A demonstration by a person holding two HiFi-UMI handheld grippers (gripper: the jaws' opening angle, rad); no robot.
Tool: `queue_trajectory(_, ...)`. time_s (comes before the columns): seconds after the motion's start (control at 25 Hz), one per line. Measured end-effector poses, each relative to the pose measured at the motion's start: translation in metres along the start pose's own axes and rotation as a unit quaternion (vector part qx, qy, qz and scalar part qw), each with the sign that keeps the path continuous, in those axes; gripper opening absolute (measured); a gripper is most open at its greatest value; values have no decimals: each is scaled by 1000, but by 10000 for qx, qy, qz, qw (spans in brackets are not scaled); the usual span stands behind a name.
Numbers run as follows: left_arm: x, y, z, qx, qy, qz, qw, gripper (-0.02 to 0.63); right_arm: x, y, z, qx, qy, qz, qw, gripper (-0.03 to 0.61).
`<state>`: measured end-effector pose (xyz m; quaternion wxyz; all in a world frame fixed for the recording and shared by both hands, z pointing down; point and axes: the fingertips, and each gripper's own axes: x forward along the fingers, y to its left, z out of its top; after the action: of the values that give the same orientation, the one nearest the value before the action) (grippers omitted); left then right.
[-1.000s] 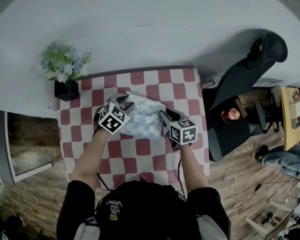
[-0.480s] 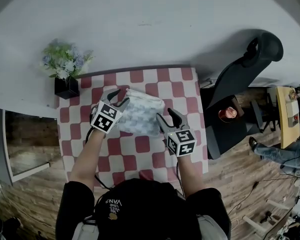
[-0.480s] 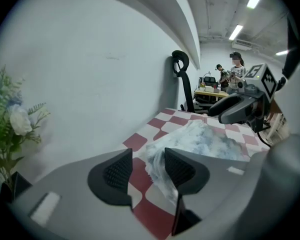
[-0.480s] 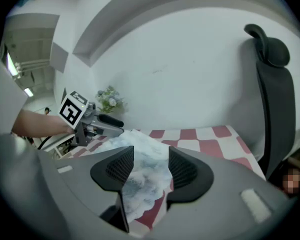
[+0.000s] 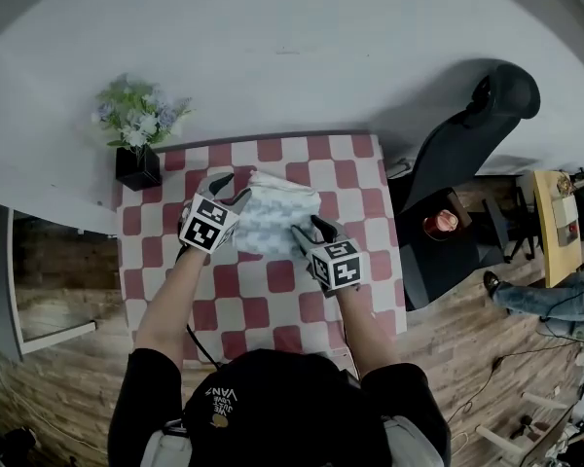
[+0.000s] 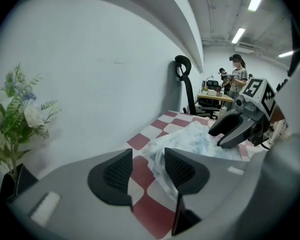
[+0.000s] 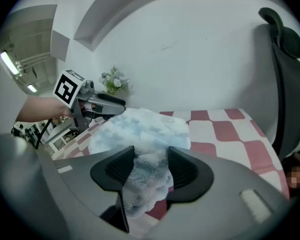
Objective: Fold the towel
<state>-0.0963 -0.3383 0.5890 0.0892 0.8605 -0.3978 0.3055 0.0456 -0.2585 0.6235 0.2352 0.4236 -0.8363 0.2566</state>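
A flower pot (image 5: 136, 159) stands at the desk's (image 5: 273, 305) far left corner. The left claw (image 5: 231, 189) is open, its jaws just having spread. Only desk shows between them, and the towel's (image 5: 277, 217) left edge lies just beside. The folded towel lies mid-desk. The right claw (image 5: 309, 228), also just opened wide, straddles the towel's near edge without pinching it.
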Motion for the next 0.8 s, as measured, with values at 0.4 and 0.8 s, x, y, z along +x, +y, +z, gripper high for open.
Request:
queue_trajectory(0.4, 43, 3, -11, 129, 512, 168, 9985, 176, -15, -9, -3, 254, -140, -252, 9993, 224)
queue_trajectory(0.8, 39, 25, 1, -1713, -154, 21, 9851, 244, -23, -16, -8, 361, -174, -360, 9985, 224)
